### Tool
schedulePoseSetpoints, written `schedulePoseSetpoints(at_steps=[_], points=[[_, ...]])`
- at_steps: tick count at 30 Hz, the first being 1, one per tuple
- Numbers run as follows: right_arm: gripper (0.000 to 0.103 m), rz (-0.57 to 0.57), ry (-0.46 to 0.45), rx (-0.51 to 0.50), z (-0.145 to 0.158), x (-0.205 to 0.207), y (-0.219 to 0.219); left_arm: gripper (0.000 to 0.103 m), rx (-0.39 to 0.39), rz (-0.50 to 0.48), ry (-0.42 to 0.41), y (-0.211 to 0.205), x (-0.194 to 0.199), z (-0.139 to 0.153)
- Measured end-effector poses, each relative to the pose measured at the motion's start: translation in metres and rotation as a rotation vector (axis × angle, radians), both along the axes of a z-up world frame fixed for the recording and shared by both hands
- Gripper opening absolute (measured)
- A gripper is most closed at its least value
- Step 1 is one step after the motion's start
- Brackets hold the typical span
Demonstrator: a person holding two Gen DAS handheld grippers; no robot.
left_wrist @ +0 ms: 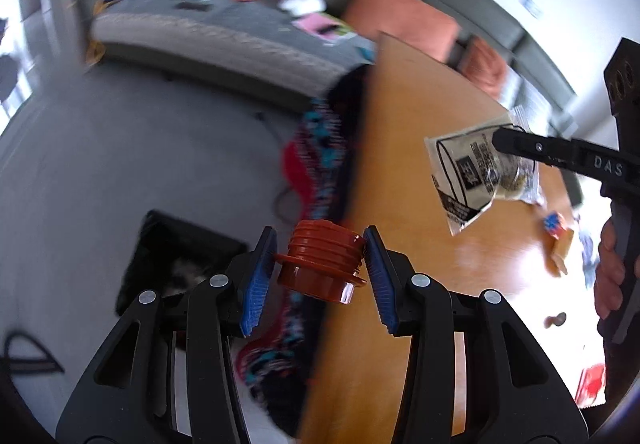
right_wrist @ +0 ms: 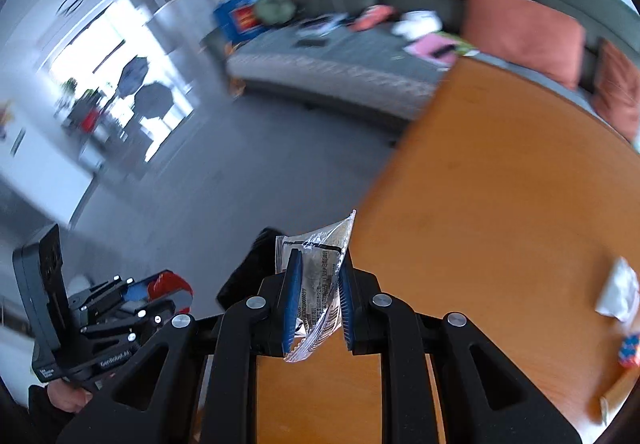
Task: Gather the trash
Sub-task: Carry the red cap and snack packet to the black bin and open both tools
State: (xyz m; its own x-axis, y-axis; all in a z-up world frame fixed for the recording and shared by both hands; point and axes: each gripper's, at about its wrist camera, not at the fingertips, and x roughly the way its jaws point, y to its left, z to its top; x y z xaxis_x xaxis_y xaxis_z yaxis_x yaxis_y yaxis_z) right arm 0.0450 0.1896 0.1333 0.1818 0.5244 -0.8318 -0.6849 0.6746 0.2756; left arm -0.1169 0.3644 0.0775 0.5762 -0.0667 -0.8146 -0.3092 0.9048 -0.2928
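Note:
My left gripper (left_wrist: 320, 264) is shut on a red-brown ribbed plastic cap (left_wrist: 322, 264), held in the air over the left edge of an orange wooden table (left_wrist: 400, 172). My right gripper (right_wrist: 320, 284) is shut on a clear printed plastic wrapper (right_wrist: 320, 276), also held above the table's left edge. In the left wrist view the right gripper (left_wrist: 504, 142) comes in from the right with the wrapper (left_wrist: 468, 172) hanging from it. In the right wrist view the left gripper (right_wrist: 160, 288) shows at lower left with the red cap (right_wrist: 168, 282) in it.
A black bin (left_wrist: 176, 264) stands on the grey floor left of the table, beside a patterned red and blue cloth (left_wrist: 316, 172). A grey sofa (left_wrist: 224, 32) with orange cushions and scattered items lies behind. Small scraps (right_wrist: 618, 292) lie on the table's right side.

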Motion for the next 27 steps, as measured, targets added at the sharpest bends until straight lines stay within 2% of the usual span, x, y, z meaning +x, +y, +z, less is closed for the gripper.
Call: schedulePoseSetpoints(at_steps=[4, 8, 10, 11, 12, 14, 18, 24, 27], points=[[0.020, 0.122, 0.026, -0.018, -0.012, -0.027, 0.066, 0.044, 0.000, 0.121, 0.030, 0.044, -0.041, -0.010], [0.020, 0.226, 0.063, -0.041, -0.027, -0.054, 0.114, 0.044, -0.007, 0.218, 0.076, 0.073, -0.068, -0.024], [0.030, 0.278, 0.085, -0.067, -0.038, -0.065, 0.139, 0.048, -0.008, 0.267, 0.107, 0.092, -0.077, -0.034], [0.054, 0.289, 0.084, -0.095, -0.045, -0.069, 0.154, 0.060, -0.001, 0.288, 0.135, 0.098, -0.078, -0.038], [0.068, 0.282, 0.066, -0.126, -0.049, -0.071, 0.167, 0.097, 0.022, 0.316, 0.174, 0.104, -0.077, -0.043], [0.068, 0.277, 0.041, -0.127, -0.052, -0.074, 0.177, 0.097, 0.084, 0.389, 0.218, 0.115, -0.078, -0.047], [0.068, 0.283, 0.048, -0.110, -0.050, -0.078, 0.184, 0.097, 0.058, 0.438, 0.211, 0.125, -0.087, -0.047], [0.068, 0.257, 0.043, -0.087, -0.040, -0.068, 0.165, 0.097, 0.060, 0.421, 0.182, 0.116, -0.081, -0.035], [0.072, 0.216, 0.040, -0.059, -0.028, -0.056, 0.143, 0.097, 0.055, 0.403, 0.153, 0.106, -0.071, -0.023]])
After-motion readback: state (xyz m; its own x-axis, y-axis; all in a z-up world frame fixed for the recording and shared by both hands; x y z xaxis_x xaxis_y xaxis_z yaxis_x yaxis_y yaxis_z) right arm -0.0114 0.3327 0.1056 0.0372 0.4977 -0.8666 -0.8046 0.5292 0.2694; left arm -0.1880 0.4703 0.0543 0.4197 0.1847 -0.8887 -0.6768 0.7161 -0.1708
